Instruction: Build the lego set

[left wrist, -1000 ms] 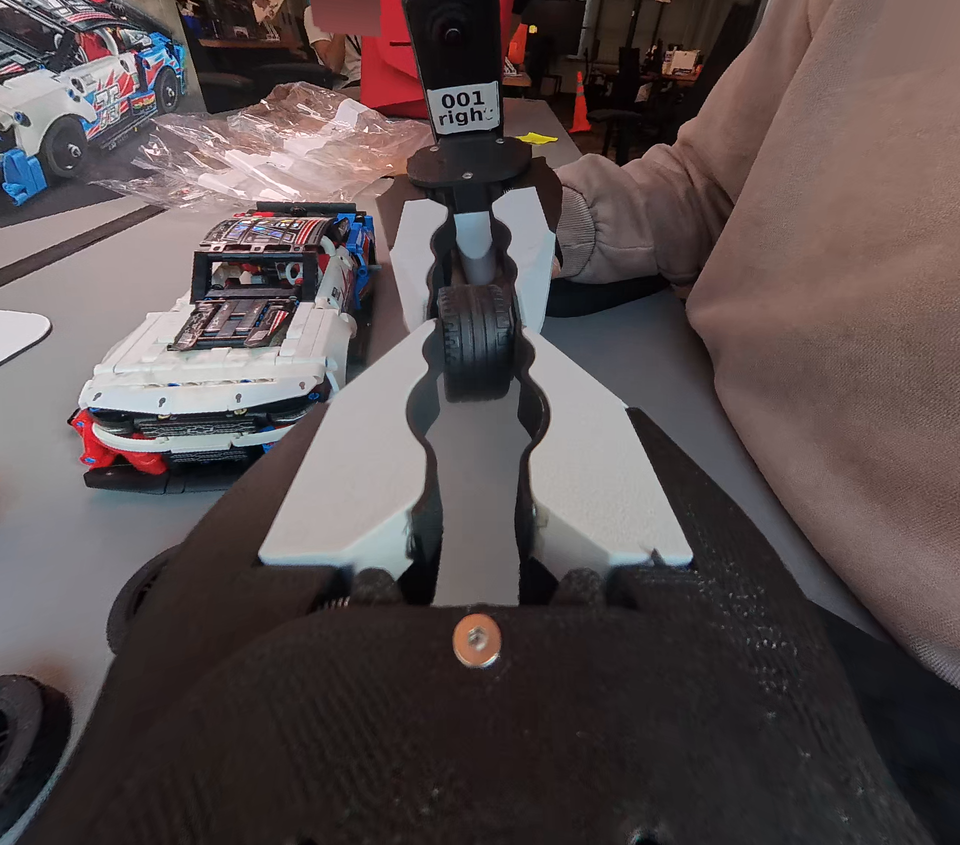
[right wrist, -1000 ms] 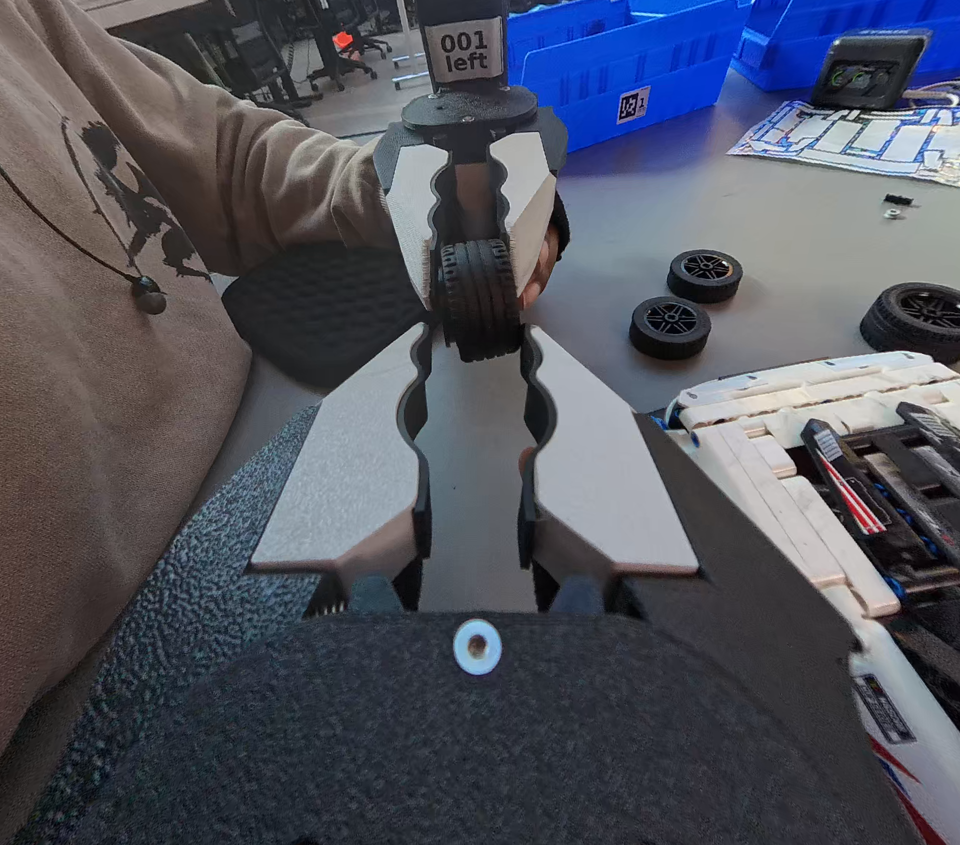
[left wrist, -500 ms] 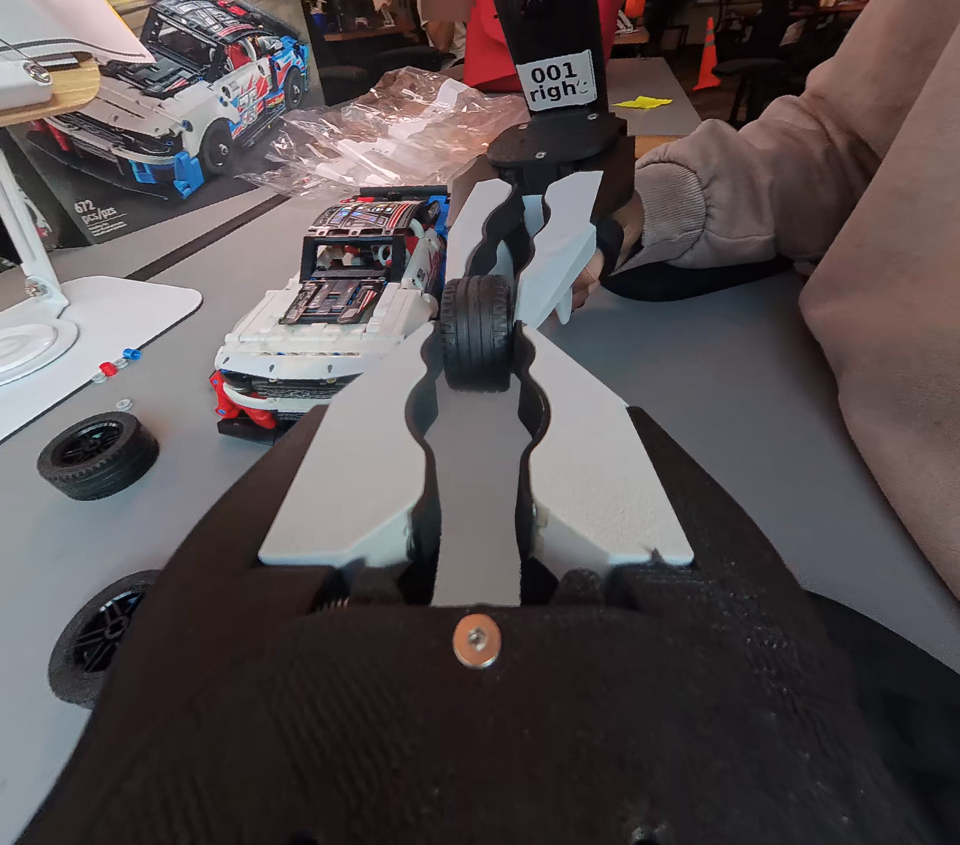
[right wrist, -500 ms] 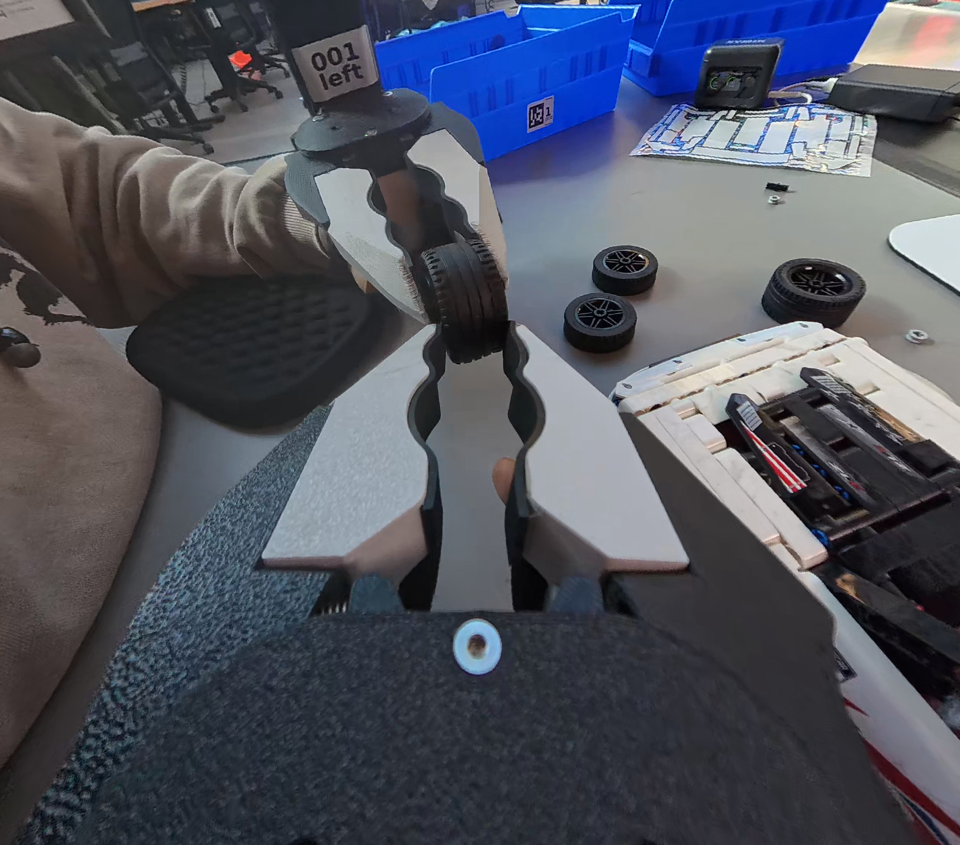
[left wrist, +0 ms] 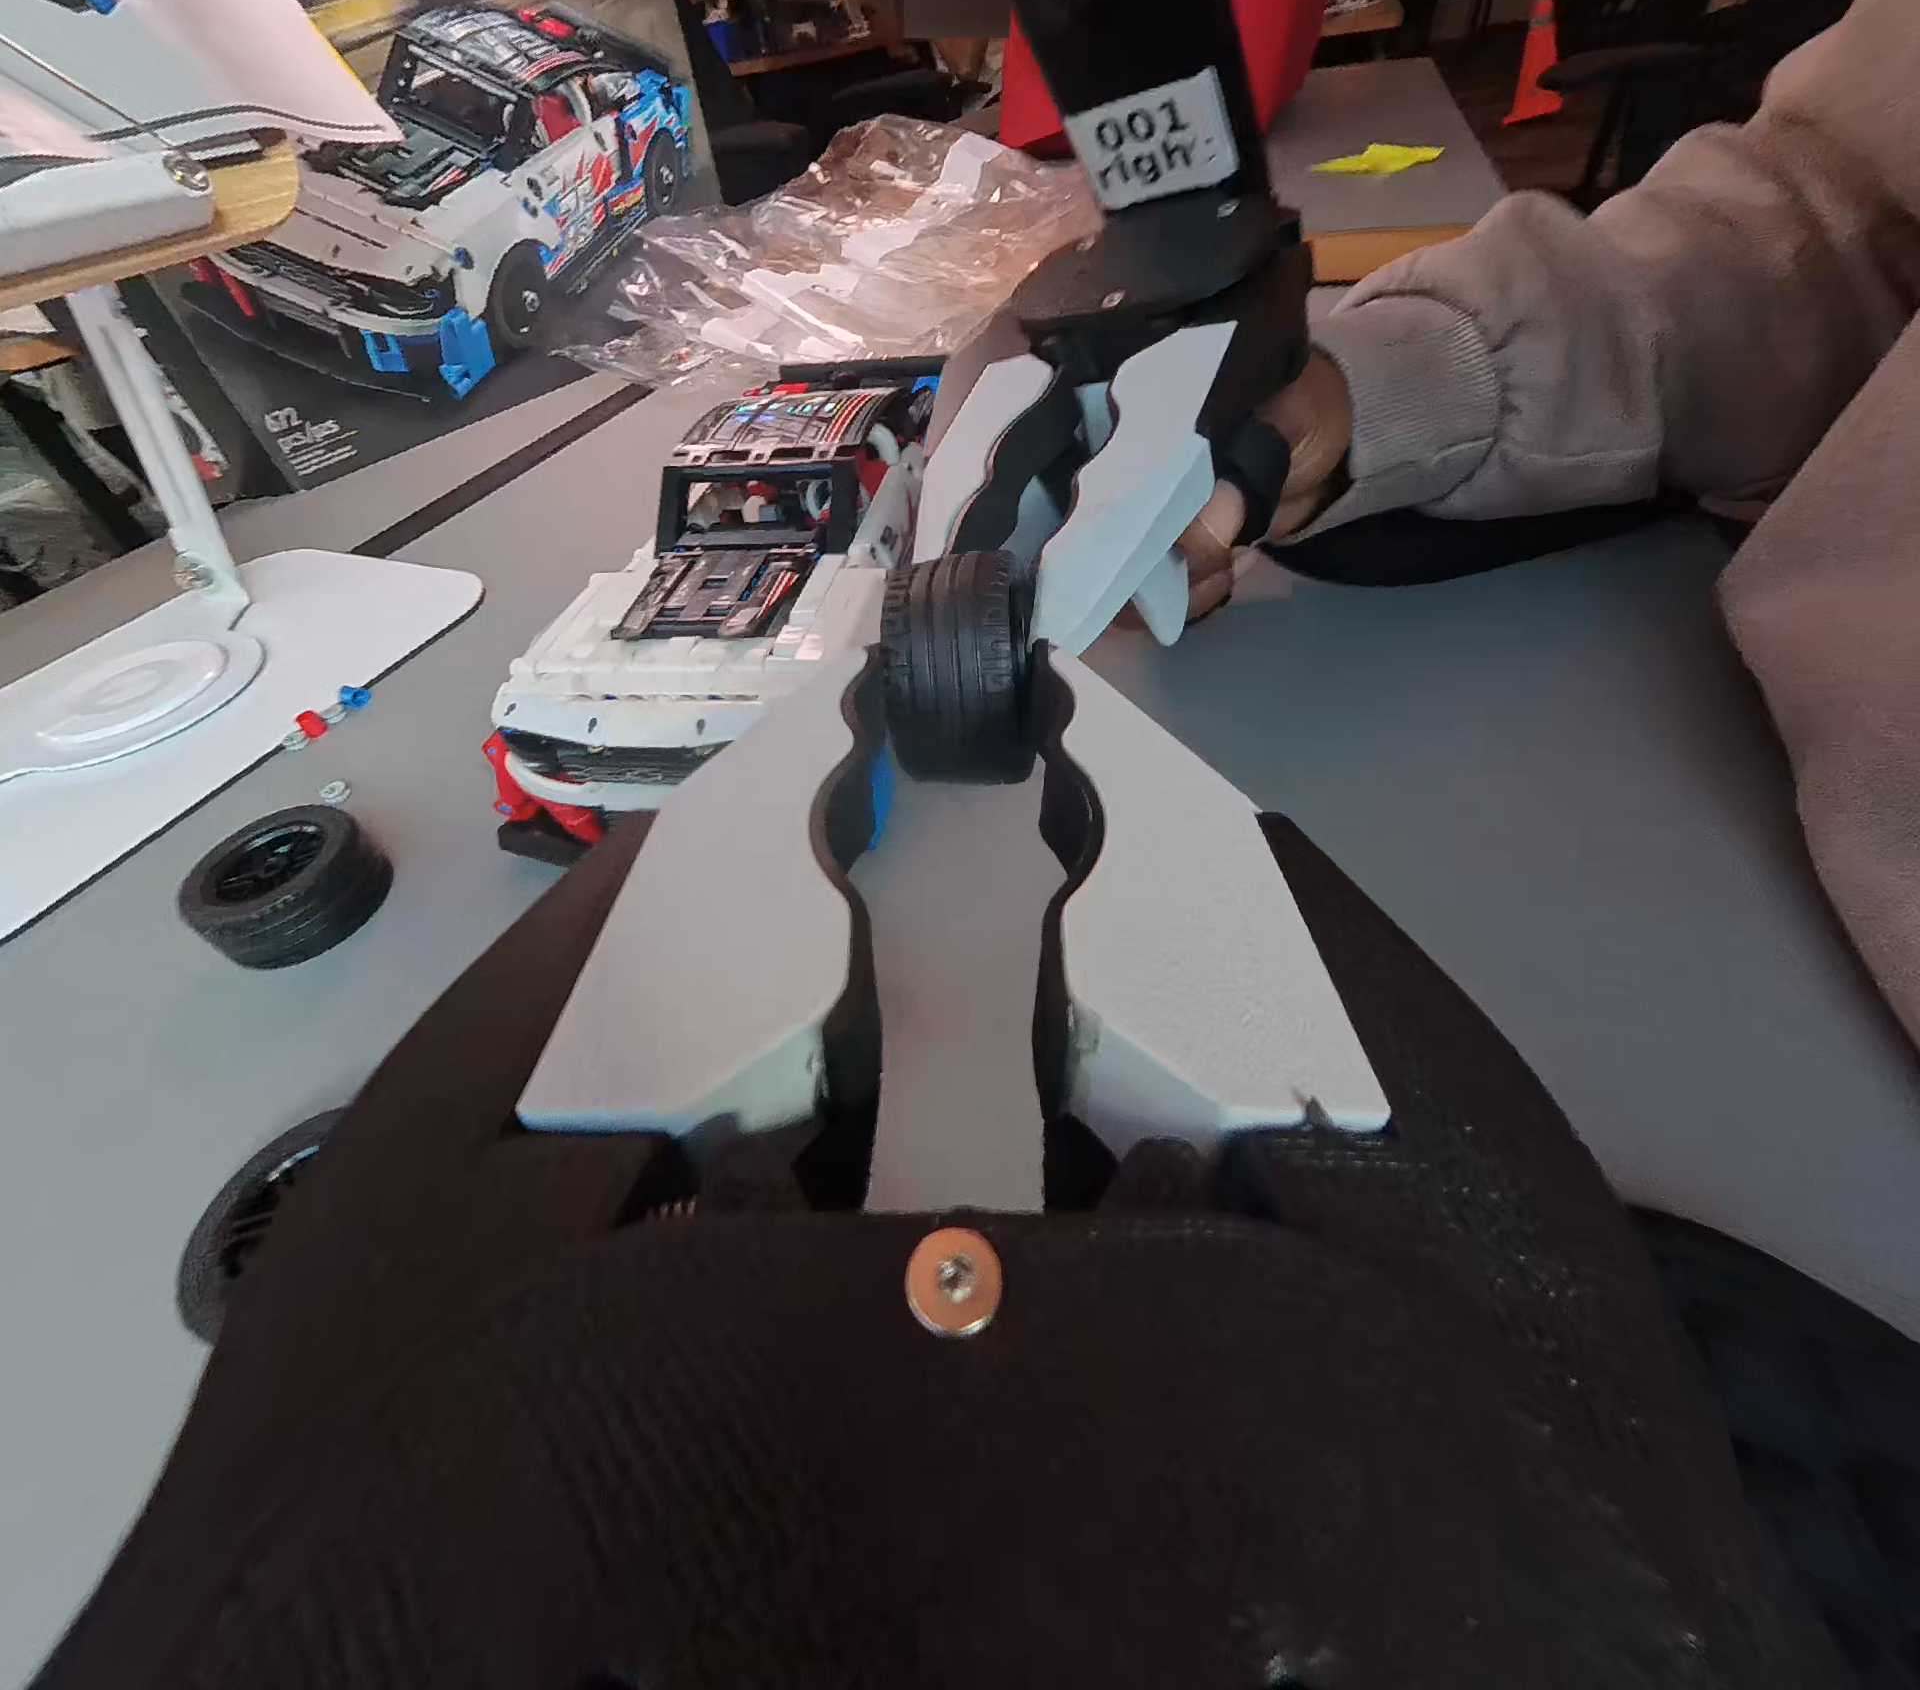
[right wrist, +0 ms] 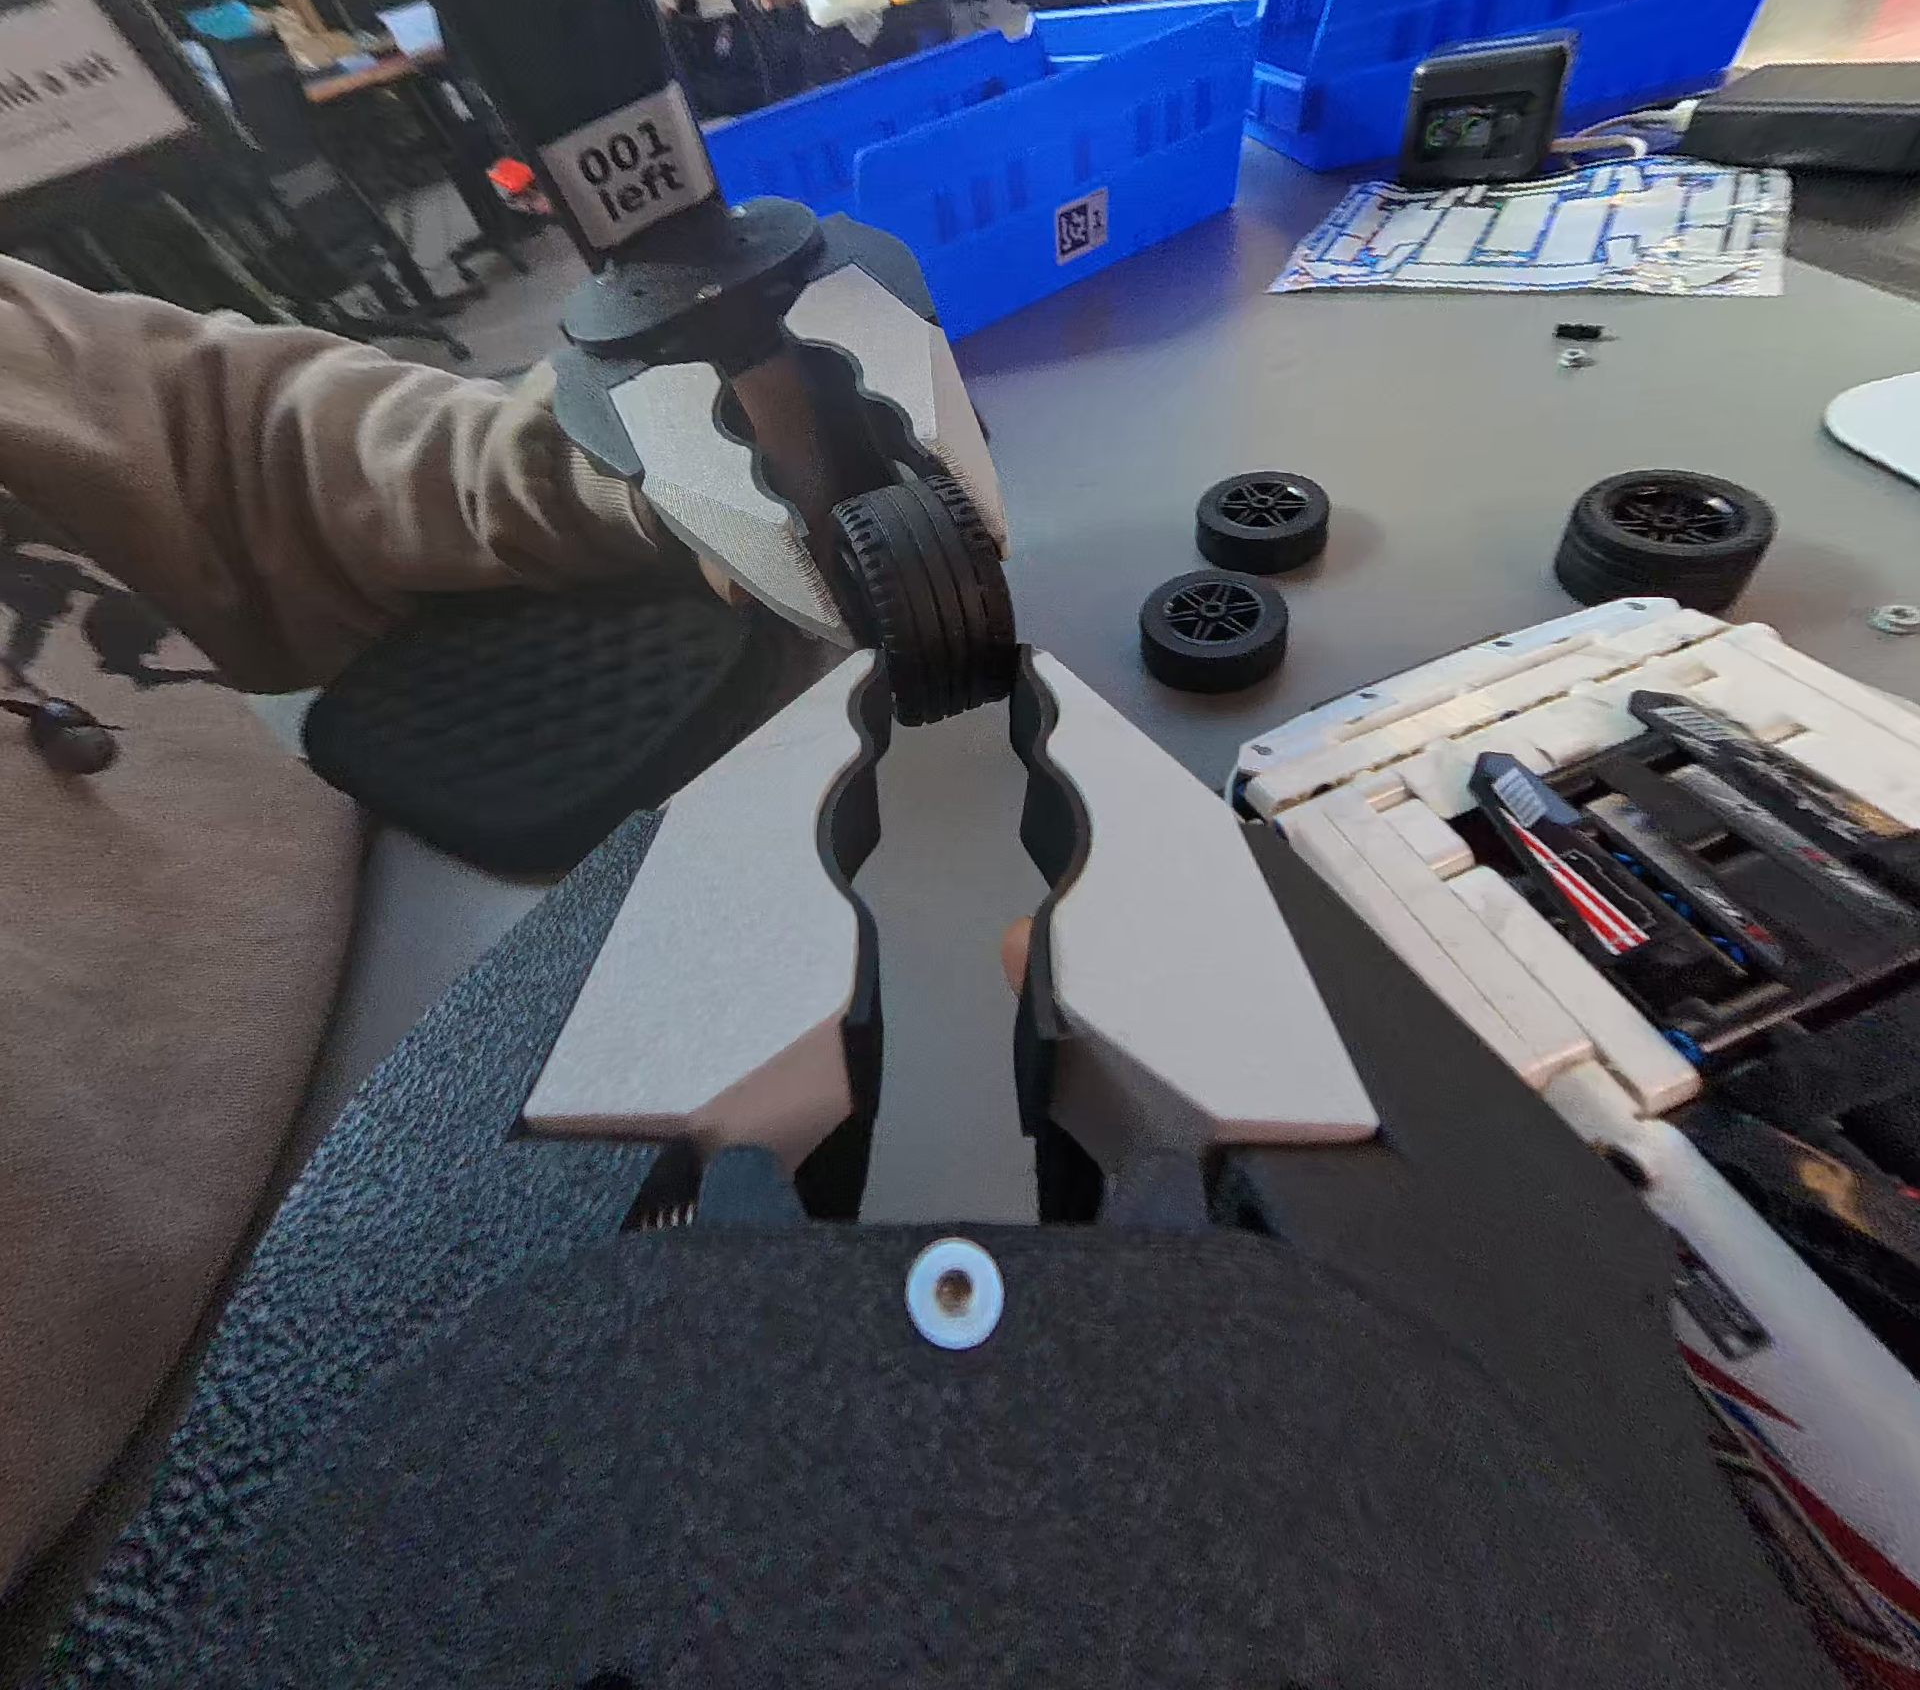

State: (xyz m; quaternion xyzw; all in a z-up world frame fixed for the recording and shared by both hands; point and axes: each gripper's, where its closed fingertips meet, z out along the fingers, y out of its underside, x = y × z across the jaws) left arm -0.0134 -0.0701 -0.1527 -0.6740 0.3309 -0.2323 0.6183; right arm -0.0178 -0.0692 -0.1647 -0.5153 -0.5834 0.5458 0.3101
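A black wheel (left wrist: 956,684) is clamped at the tips of my left gripper (left wrist: 961,664). My right gripper (left wrist: 1023,591) meets it from the far side, tilted, with its tips on the same wheel. In the right wrist view the wheel (right wrist: 925,591) sits tilted between the tips of my right gripper (right wrist: 951,669), and my left gripper (right wrist: 904,570) grips it from beyond. Both are held above the grey table. The white, red and blue lego car (left wrist: 707,632) stands just left of the wheel; in the right wrist view it (right wrist: 1455,809) lies to the right.
Loose wheels lie on the table (left wrist: 286,887) (right wrist: 1214,630) (right wrist: 1261,521) (right wrist: 1662,534). The set's box (left wrist: 468,186), clear bags (left wrist: 852,248), a white lamp base (left wrist: 156,684) and small parts (left wrist: 322,710) are left. Blue bins (right wrist: 1039,154) and a sticker sheet (right wrist: 1538,227) stand behind. My left and right fingertips are right by each other.
Both grippers kept the wheel between them and swung together. The right gripper has tilted over, the wheel now sits slanted, and the car's front has come closer to the wheel.
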